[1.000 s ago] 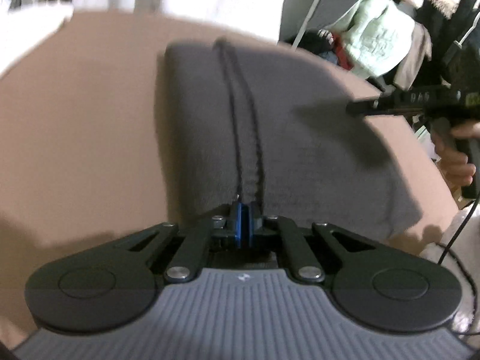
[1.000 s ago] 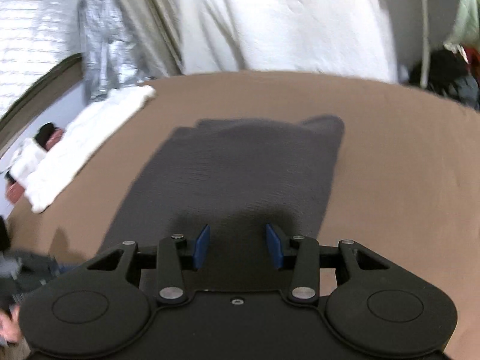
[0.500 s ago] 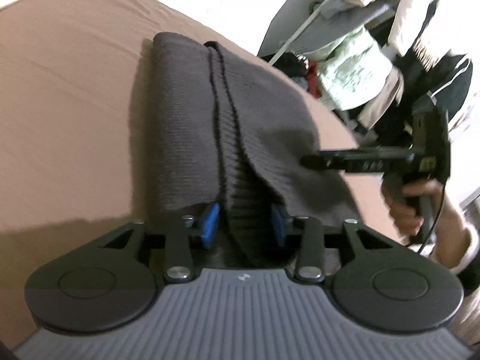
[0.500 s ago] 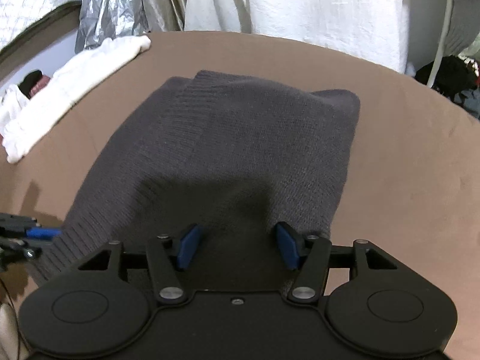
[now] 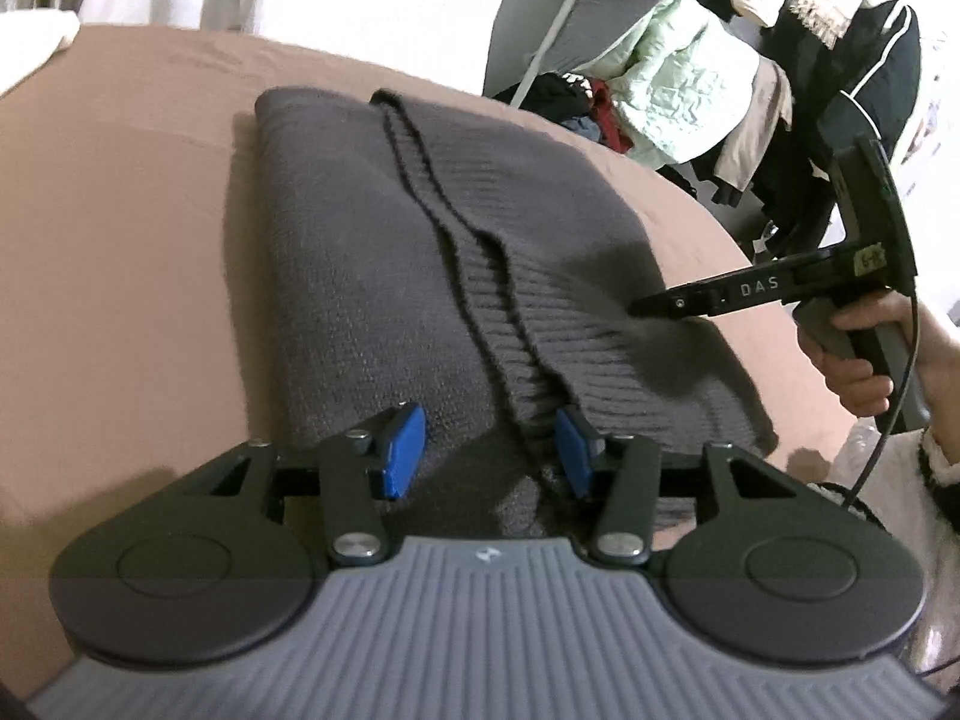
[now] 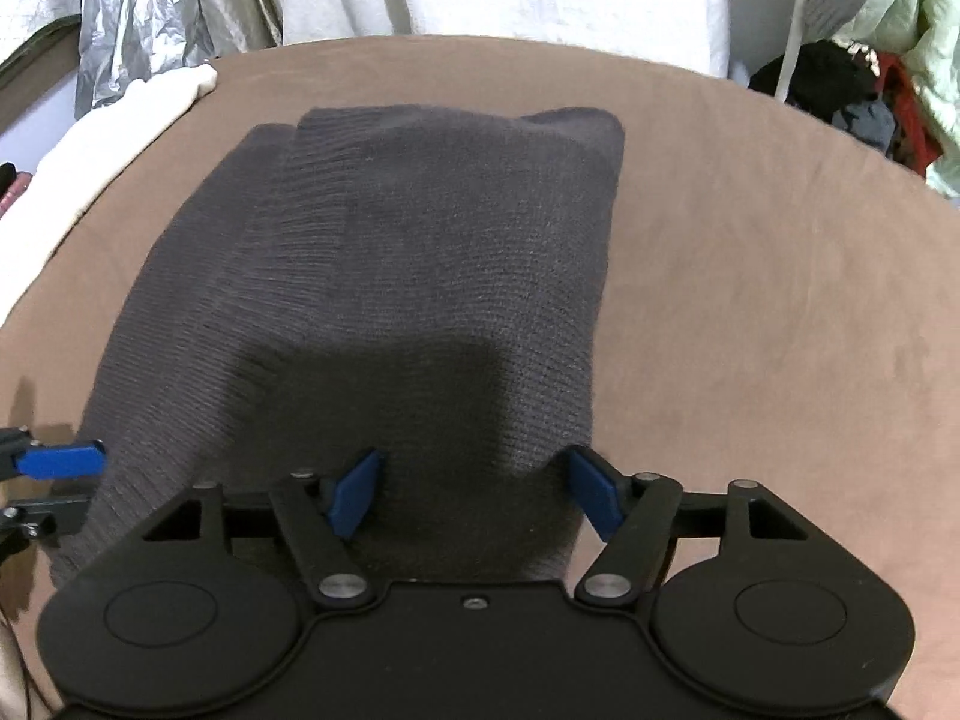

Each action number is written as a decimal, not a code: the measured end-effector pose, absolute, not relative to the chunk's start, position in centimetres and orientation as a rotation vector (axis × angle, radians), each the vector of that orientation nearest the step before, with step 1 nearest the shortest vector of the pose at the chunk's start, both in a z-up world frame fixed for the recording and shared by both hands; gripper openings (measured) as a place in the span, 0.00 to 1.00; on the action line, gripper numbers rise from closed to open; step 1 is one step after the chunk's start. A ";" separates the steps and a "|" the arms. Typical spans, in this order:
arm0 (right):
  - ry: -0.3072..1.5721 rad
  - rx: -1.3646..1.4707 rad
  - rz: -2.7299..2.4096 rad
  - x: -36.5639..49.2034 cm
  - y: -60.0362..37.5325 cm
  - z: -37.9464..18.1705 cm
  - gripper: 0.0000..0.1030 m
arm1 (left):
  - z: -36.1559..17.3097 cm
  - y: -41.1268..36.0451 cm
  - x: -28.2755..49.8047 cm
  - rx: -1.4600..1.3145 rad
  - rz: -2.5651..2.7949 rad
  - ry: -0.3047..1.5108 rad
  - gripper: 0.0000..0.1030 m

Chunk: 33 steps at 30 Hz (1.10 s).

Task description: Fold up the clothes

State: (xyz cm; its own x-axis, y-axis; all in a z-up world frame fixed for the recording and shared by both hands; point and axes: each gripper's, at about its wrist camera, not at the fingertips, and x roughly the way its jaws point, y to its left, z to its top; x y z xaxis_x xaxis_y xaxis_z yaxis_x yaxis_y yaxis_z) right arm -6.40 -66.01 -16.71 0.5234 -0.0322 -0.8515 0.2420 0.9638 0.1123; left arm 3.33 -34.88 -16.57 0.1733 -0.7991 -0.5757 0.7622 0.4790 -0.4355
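The folded knit sweater lies on the bed cover, its near edge under both grippers. The left gripper sits at the near edge where two ribbed hems meet; the right gripper is over the near right corner. A white cloth lies left of the sweater. Piled clothes stand behind the bed.

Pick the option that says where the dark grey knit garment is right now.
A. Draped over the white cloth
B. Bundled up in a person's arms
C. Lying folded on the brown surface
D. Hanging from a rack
C: the dark grey knit garment lies flat in folded layers on the brown surface, with the white cloth off to the side and not under it.
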 end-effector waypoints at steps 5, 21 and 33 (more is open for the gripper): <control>0.967 0.423 -0.088 -10.0 -66.1 -15.5 0.74 | -17.0 -33.0 5.5 -0.221 -1.063 0.947 0.72; 0.899 0.375 -0.109 -9.7 -67.2 -14.3 0.76 | -20.8 -31.3 10.5 -0.460 -0.939 1.181 0.73; 0.994 0.836 0.045 -5.7 -74.4 -22.4 0.85 | -23.0 -35.1 12.8 -0.441 -1.118 1.167 0.95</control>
